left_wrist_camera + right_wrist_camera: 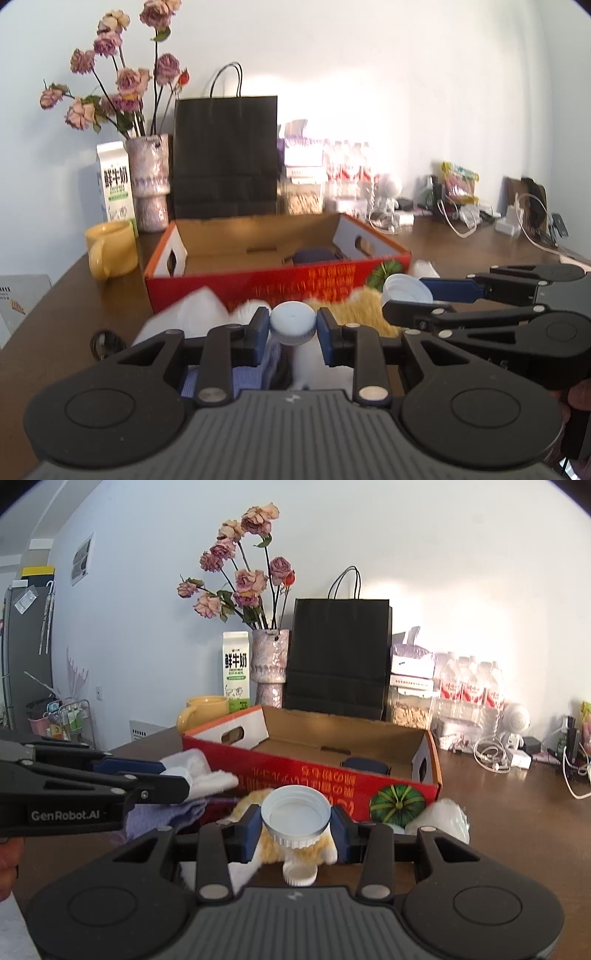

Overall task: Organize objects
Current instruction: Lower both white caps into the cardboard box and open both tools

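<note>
My left gripper (293, 326) is shut on a light-blue ribbed bottle cap (293, 320), pinched between its blue pads; what hangs under the cap is blurred. In the right wrist view, my right gripper (295, 827) is shut on a wide white screw lid (295, 814), its hollow side facing up. A small white cap (299, 875) lies under it. Both grippers hover side by side just in front of an open red cardboard box (266, 284) with a dark blue object (365, 766) inside. A yellow fluffy item (280, 847) and a purple cloth (166, 816) lie below them.
White plastic wrap (195, 310) lies in front of the box. A yellow mug (110, 249), milk carton (115, 184), flower vase (149, 181) and black paper bag (225, 155) stand behind the box. Water bottles (472, 686) and cables (491, 757) crowd the back right of the brown table (517, 812).
</note>
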The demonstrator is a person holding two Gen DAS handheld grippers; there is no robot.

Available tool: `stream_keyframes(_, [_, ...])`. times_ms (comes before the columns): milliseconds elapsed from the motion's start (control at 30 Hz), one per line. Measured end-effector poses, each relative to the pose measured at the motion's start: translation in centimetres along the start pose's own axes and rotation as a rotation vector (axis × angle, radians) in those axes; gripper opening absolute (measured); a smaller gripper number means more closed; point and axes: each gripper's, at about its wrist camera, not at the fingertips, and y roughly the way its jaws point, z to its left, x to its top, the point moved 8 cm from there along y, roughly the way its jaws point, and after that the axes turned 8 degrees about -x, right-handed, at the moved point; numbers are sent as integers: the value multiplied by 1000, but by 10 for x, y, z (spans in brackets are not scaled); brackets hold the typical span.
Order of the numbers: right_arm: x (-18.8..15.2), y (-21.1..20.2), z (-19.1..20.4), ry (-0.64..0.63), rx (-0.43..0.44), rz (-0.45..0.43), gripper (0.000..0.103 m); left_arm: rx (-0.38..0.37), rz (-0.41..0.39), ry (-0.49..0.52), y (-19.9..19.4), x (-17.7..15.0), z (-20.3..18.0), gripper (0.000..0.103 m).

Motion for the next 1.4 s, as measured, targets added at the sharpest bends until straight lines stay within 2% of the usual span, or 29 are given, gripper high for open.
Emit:
stream_keyframes(467, [52,65,8,-39,-13,-38,39,47,-98,-33,39,60,37,28])
stream_keyframes(667, [67,108,6,-34,-19,-5,39,102,-88,-82,79,73,65,28])
stream_keyframes(1000, [64,180,-4,8,-16,105,39,142,-27,-120,140,82,93,28])
stream_keyframes(1167, [55,191,-6,20,-8,134,39,142,11,-145,154,73,103,28])
stream_keyframes(1333, [53,190,-6,8,-6,144,39,138,17,-129,153,71,98,30])
stream_keyframes(1367, [53,189,-5,5,-9,145,43,140,15,-126,152,71,97,37])
stream_keyframes(1400, [53,189,-6,3,-17,143,56,142,12,-125,150,72,97,58])
